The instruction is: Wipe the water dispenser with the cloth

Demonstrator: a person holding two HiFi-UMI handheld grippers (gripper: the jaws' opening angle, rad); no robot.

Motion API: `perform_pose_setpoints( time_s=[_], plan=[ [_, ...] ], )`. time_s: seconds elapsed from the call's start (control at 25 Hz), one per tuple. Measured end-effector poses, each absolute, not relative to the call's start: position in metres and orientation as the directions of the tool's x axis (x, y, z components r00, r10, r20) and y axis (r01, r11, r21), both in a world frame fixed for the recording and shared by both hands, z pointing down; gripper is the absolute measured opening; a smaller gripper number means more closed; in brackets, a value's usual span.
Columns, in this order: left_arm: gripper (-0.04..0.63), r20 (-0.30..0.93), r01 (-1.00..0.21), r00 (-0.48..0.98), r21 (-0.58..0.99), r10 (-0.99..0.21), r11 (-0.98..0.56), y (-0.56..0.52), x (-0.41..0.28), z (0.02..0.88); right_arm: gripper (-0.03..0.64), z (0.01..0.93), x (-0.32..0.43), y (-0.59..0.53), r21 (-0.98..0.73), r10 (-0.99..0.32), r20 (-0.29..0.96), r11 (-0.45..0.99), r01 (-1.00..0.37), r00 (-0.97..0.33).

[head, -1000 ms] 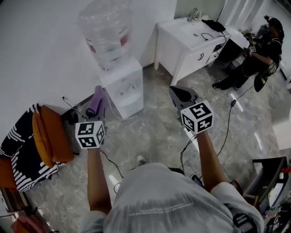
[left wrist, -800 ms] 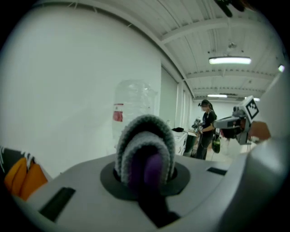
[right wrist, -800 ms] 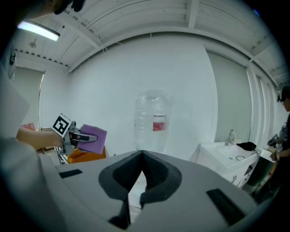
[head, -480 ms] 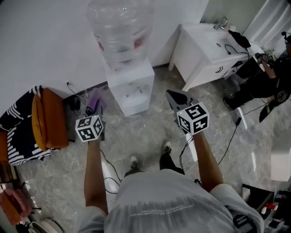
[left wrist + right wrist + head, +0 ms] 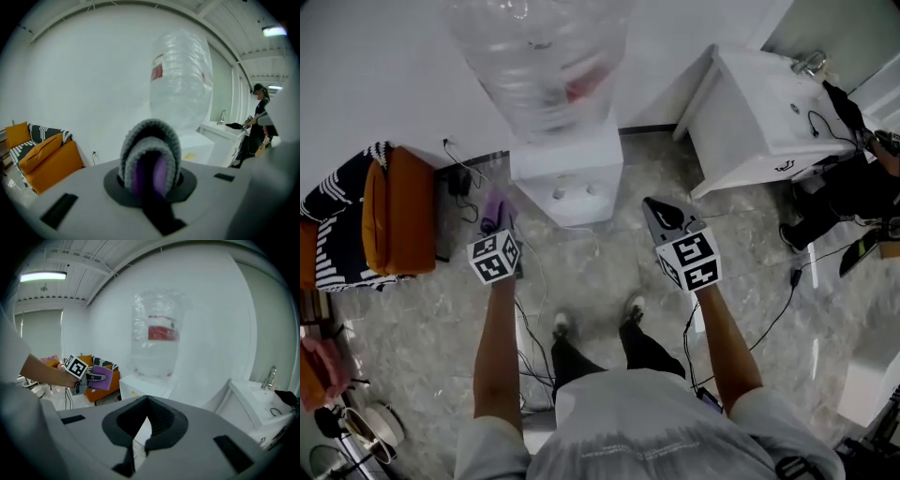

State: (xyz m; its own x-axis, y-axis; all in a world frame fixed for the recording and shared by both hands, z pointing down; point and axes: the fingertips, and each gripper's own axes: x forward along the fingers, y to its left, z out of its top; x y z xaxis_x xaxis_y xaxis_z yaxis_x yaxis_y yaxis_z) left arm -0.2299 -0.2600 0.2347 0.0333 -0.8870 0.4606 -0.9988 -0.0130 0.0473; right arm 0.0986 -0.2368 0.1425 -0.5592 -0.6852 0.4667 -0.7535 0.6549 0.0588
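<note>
"How are the arms set?"

"Both are bare and reach forward and down, roughly side by side. The left forearm [image 5: 499, 347] and the right forearm [image 5: 724, 339] each end at a marker cube [image 5: 495, 257] at the back of the gripper."

"And the left gripper [image 5: 499, 214]?"

"Its jaws are clamped on a folded cloth [image 5: 151, 157], grey outside and purple inside, which bulges out just past the tips."

"The right gripper [image 5: 656, 208]?"

"It's held well apart to the left gripper's right, about level with it and pointing the same way. Its jaw tips meet, with nothing between them."
</note>
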Motion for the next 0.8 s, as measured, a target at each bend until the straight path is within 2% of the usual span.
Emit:
perform_pose_setpoints(
  time_s=[0.2, 0.36, 0.56, 0.8],
  plan=[
    [0.054, 0.494, -0.994, 0.001, 0.095, -0.869, 0.053, -0.283, -0.227, 0.278, 0.008, 0.165, 0.109, -0.257, -0.018, -0.666, 0.479, 0.644, -0.765, -0.571],
    [0.054, 0.516, -0.988, -0.01, 0.124, -0.857, 0.086, -0.305, -0.225, 0.306, 0.008, 0.176, 0.12, -0.261, -0.007, -0.655, 0.49, 0.657, -0.754, -0.576],
    [0.054, 0.477, -0.984, -0.038, 0.137, -0.878, 0.117, -0.324, -0.211, 0.314, 0.008, 0.2, 0.146, -0.266, -0.018, -0.646, 0.527, 0.641, -0.768, -0.552],
    [0.054, 0.499, -0.969, -0.071, 0.17, -0.863, 0.178, -0.323, -0.187, 0.32, 0.008, 0.22, 0.162, -0.271, -0.053, -0.653, 0.543, 0.601, -0.798, -0.528]
  ],
)
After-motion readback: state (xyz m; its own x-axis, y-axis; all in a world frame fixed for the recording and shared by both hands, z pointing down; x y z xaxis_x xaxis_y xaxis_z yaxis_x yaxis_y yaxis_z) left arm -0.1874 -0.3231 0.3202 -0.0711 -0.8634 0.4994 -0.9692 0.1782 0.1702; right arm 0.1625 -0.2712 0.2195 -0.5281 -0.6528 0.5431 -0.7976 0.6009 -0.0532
